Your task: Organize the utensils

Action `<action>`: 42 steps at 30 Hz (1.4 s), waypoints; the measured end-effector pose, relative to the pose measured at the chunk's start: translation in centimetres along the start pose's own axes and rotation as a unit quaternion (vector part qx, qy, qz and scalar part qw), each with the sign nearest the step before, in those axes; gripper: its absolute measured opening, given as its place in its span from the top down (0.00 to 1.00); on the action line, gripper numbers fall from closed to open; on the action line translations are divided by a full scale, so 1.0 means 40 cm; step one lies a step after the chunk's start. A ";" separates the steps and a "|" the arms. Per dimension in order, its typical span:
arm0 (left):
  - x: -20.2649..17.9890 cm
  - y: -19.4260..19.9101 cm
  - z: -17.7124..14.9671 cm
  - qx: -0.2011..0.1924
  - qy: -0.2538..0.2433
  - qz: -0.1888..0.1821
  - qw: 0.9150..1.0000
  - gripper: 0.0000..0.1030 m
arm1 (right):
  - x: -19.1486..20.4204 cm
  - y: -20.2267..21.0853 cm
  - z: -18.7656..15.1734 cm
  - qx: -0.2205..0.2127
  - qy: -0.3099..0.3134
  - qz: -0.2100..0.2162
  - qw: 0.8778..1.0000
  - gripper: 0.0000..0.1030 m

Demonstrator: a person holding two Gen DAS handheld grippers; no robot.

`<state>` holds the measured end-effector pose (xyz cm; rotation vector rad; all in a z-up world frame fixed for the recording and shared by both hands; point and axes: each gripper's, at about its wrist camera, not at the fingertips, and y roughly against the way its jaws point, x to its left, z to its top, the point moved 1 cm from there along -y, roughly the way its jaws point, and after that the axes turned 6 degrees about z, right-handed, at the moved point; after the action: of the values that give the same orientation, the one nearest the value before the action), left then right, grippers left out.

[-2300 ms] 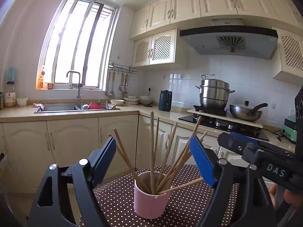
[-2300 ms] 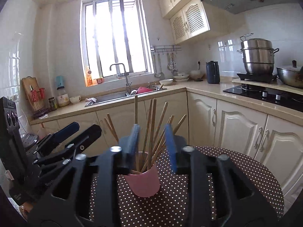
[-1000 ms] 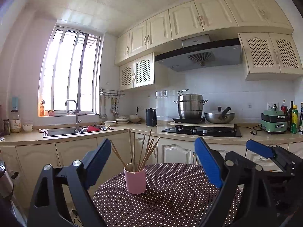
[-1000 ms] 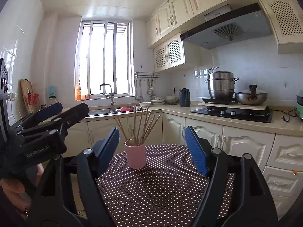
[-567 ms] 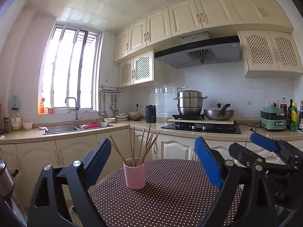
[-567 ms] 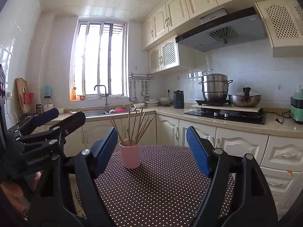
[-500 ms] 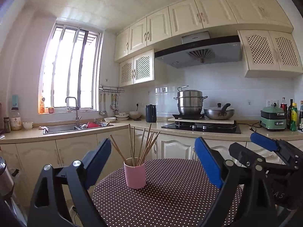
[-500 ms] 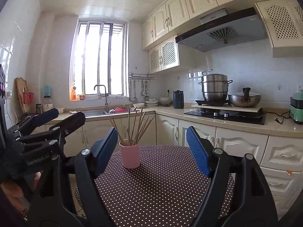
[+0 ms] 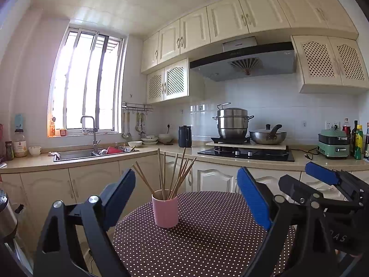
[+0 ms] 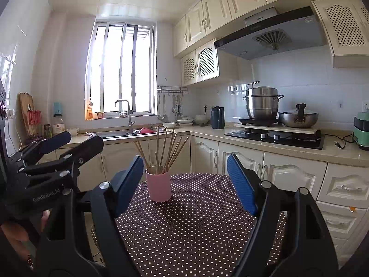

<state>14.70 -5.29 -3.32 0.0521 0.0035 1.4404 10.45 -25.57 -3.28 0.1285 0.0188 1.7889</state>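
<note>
A pink cup (image 9: 165, 210) stands upright on the round brown polka-dot table (image 9: 207, 242), holding several wooden chopsticks (image 9: 175, 175) that fan out upward. It also shows in the right wrist view (image 10: 158, 186) with its chopsticks (image 10: 166, 147). My left gripper (image 9: 186, 198) is open and empty, held back from the cup. My right gripper (image 10: 185, 181) is open and empty, also back from the cup. The right gripper shows at the right of the left wrist view (image 9: 322, 184); the left gripper shows at the left of the right wrist view (image 10: 57, 147).
Cream cabinets and a counter run behind the table, with a sink (image 9: 92, 153), a dark kettle (image 9: 185, 136), a steamer pot (image 9: 233, 122) and a wok (image 9: 267, 136) on the stove. The table edge (image 10: 276, 217) falls off at right.
Both grippers pulled back from the cup, and the right gripper opened wide. In the last half second almost nothing moved.
</note>
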 end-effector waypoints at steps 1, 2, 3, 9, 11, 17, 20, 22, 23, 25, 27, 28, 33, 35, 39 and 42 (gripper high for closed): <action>0.001 0.000 -0.001 0.000 0.000 0.000 1.000 0.14 | 0.001 0.000 -0.001 0.000 0.001 -0.001 1.000 0.28; 0.002 0.000 0.000 0.000 0.001 0.001 1.000 0.14 | 0.002 0.000 0.000 0.002 0.002 -0.001 1.000 0.28; 0.003 0.000 -0.001 0.000 0.002 0.001 1.000 0.14 | 0.003 -0.002 0.000 0.003 0.003 0.000 1.000 0.28; 0.005 0.001 -0.005 0.000 0.007 0.002 1.000 0.14 | 0.002 -0.002 -0.004 0.005 0.002 0.002 1.000 0.28; 0.003 0.003 -0.007 -0.002 0.005 0.003 1.000 0.14 | 0.001 -0.003 -0.005 0.005 0.002 0.001 1.000 0.28; 0.000 0.002 -0.008 -0.002 0.003 0.003 1.000 0.14 | 0.000 -0.003 -0.007 0.007 0.001 0.003 1.000 0.28; -0.002 0.000 -0.007 -0.002 0.002 0.003 1.000 0.14 | 0.000 -0.003 -0.007 0.008 0.001 0.002 1.000 0.28; -0.005 0.004 -0.008 -0.004 0.001 0.005 1.000 0.14 | 0.001 -0.003 -0.007 0.008 0.001 0.002 1.000 0.28; -0.006 0.005 -0.008 -0.005 0.000 0.005 1.000 0.15 | 0.000 -0.003 -0.008 0.007 0.001 0.002 1.000 0.28; -0.008 0.006 -0.009 -0.005 0.000 0.005 1.000 0.14 | -0.001 -0.004 -0.008 0.008 0.001 0.002 1.000 0.28; -0.010 0.004 -0.010 -0.003 0.000 0.005 1.000 0.14 | -0.001 -0.005 -0.008 0.009 0.000 0.002 1.000 0.27; -0.010 0.004 -0.011 -0.003 0.001 0.005 1.000 0.14 | -0.001 -0.004 -0.008 0.009 0.000 0.002 1.000 0.27; -0.009 0.005 -0.015 -0.001 0.002 0.004 1.000 0.14 | -0.005 -0.003 -0.010 0.011 -0.001 0.003 1.000 0.27; -0.010 0.005 -0.015 0.000 0.002 0.005 1.000 0.14 | -0.006 -0.003 -0.011 0.011 -0.002 0.003 1.000 0.27; -0.010 0.005 -0.015 0.000 0.002 0.005 1.000 0.14 | -0.009 -0.001 -0.013 0.012 -0.002 0.003 1.000 0.27; -0.010 0.005 -0.015 -0.001 0.002 0.005 1.000 0.15 | -0.007 0.000 -0.014 0.012 -0.002 0.003 1.000 0.27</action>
<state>14.44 -5.64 -3.90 0.0481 0.0057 1.4511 10.47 -25.83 -3.86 0.1496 0.0363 1.7944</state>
